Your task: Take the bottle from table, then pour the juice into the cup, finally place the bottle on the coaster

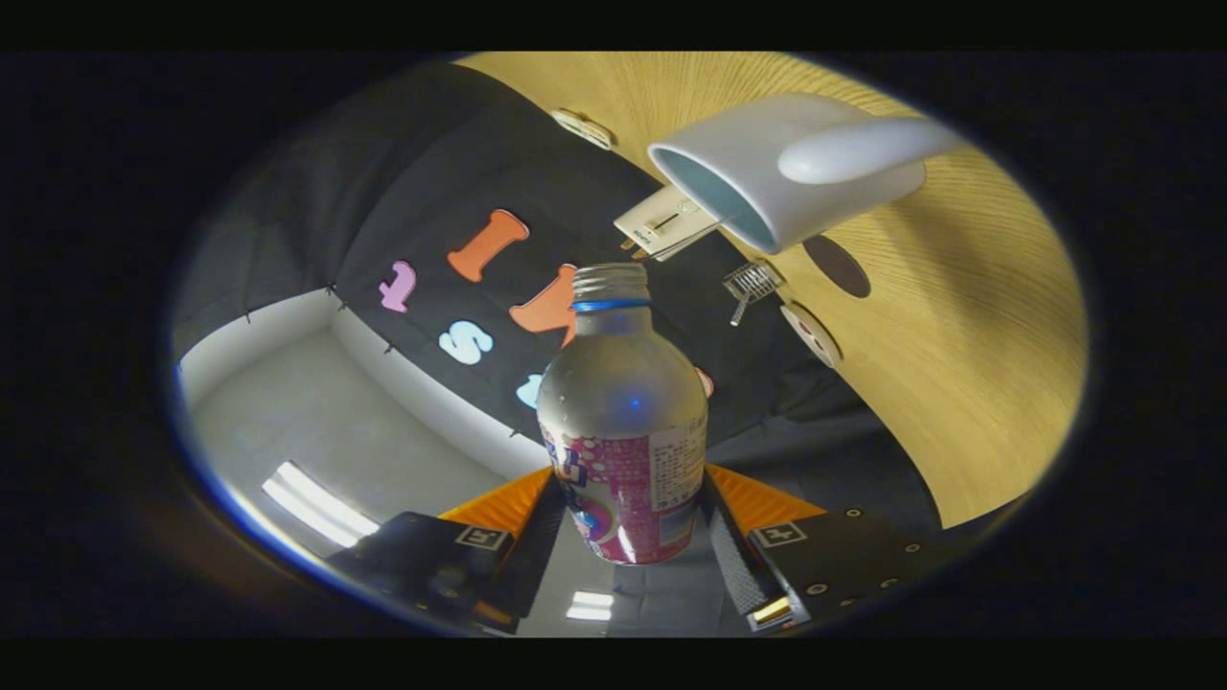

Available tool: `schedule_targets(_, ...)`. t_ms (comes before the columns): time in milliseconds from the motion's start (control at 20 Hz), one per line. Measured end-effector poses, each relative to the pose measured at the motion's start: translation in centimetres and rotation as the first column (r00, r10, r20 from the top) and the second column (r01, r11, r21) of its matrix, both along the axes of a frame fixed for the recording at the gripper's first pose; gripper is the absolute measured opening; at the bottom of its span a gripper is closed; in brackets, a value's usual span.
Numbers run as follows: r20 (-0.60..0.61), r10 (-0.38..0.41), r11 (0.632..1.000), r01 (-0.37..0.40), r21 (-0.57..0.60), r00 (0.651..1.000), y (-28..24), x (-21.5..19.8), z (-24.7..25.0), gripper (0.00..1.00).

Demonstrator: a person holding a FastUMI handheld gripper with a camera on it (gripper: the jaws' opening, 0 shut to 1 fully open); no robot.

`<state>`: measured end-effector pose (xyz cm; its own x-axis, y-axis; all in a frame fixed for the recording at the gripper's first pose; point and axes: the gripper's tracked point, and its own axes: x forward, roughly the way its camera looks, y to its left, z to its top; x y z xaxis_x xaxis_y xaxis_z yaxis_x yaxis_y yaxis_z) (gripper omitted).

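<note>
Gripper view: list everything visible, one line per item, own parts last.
bottle: 1, silvery with pink label and blue neck ring, cap off, between the fingers, mouth aimed toward the cup
cup: 1, white with pale blue inside, with handle, on the table beyond the bottle mouth
table: 1, light wood
coaster: 1, dark brown, round, on the table beside the cup
small metal grid piece: 1, silver, at the table edge near the coaster
white fittings: several, along the table edge
booth wall: black cloth, beyond the bottle
gripper: 1, fingers pressing both sides of the bottle
</note>
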<state>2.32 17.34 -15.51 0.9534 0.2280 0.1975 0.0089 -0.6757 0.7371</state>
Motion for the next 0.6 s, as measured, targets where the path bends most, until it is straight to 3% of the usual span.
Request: schedule_targets(600,-0.068,0.023,0.992,-0.032,-0.125,0.997,1.1,0.1,-2.3,0.77)
